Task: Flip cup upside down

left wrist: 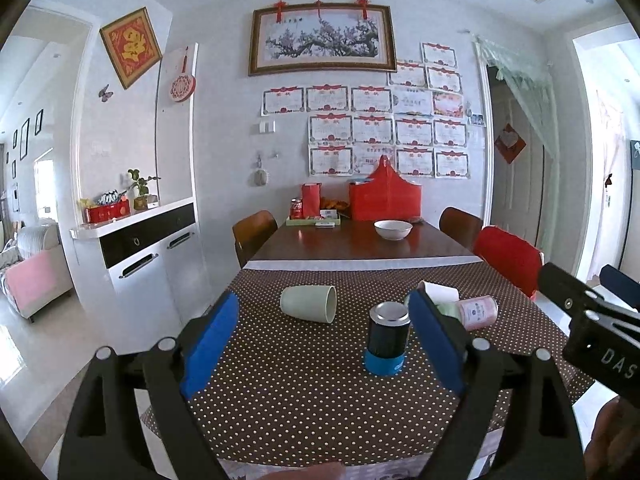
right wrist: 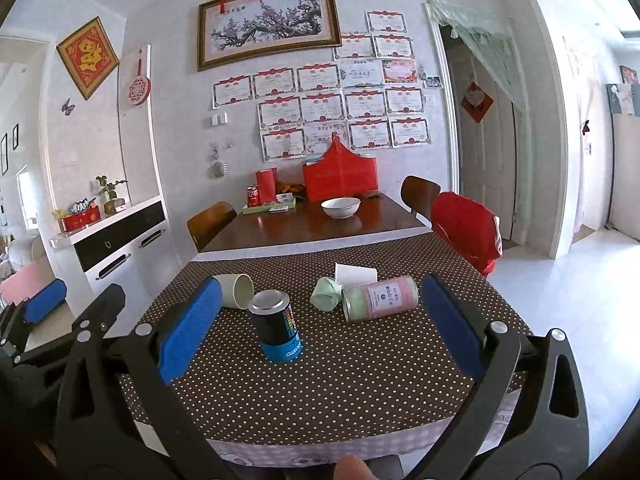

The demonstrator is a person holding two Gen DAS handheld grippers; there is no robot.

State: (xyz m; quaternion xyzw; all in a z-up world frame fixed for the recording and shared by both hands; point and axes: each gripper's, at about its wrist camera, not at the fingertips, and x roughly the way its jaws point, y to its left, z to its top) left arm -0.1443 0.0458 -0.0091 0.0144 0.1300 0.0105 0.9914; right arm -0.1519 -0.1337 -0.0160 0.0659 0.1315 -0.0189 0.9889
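A pale green cup (left wrist: 309, 303) lies on its side on the dotted tablecloth, mouth facing right; it also shows in the right wrist view (right wrist: 237, 290). My left gripper (left wrist: 326, 338) is open and empty, held above the near part of the table, with the cup just beyond its left finger. My right gripper (right wrist: 320, 330) is open and empty, further right; its body shows at the right edge of the left wrist view (left wrist: 592, 320).
A dark can with a blue base (right wrist: 277, 328) stands upright mid-table. A pink-labelled canister (right wrist: 380, 298) lies on its side beside a small green lid or cup (right wrist: 326, 298) and a white paper roll (right wrist: 356, 273). A white bowl (right wrist: 341, 207) sits farther back. Chairs flank the table.
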